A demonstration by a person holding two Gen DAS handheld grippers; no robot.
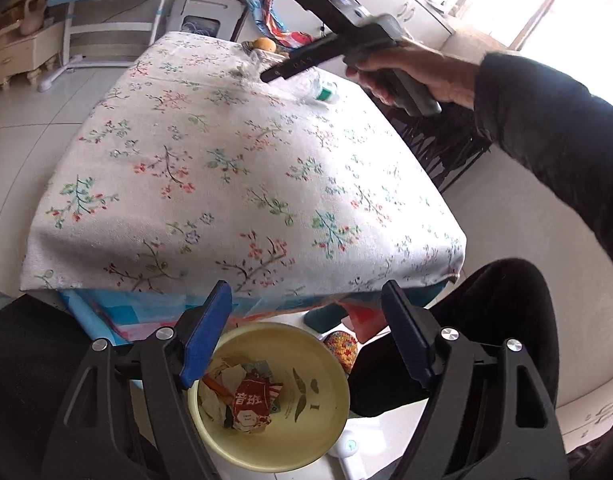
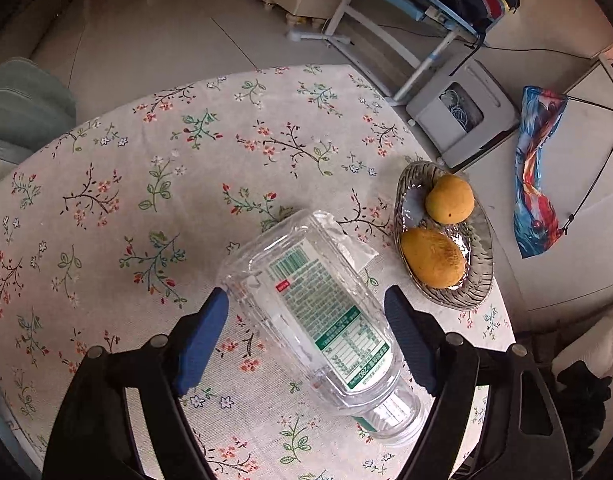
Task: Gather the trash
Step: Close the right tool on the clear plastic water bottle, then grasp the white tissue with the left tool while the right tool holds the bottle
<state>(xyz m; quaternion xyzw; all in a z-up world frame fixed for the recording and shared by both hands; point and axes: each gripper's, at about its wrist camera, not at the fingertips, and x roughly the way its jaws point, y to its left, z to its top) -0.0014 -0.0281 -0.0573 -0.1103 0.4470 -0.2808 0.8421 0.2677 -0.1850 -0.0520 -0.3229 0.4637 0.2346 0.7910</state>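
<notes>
My right gripper (image 2: 306,320) hangs over the empty plastic bottle (image 2: 322,320), jaws spread and straddling it; the left pad looks to be at the bottle's wall, the right pad stands clear, so nothing is gripped yet. The bottle lies on its side near the far right corner of the tabletop (image 2: 106,200), neck towards me, just beside the glass fruit dish (image 2: 480,280) with its two yellow fruits.

My worry: the bottle is clear, light and round. If I close off-centre it may squirt out, roll into the dish or off the nearby right edge. It lies skew to my pads, so they would bite on a slant.

My left gripper (image 1: 306,336) is open and empty, past the near edge, above the yellow bin (image 1: 306,432) on the floor, which already holds paper scraps and a red wrapper (image 1: 252,404). The middle of the cloth is bare, so the carry back has plenty of room.
</notes>
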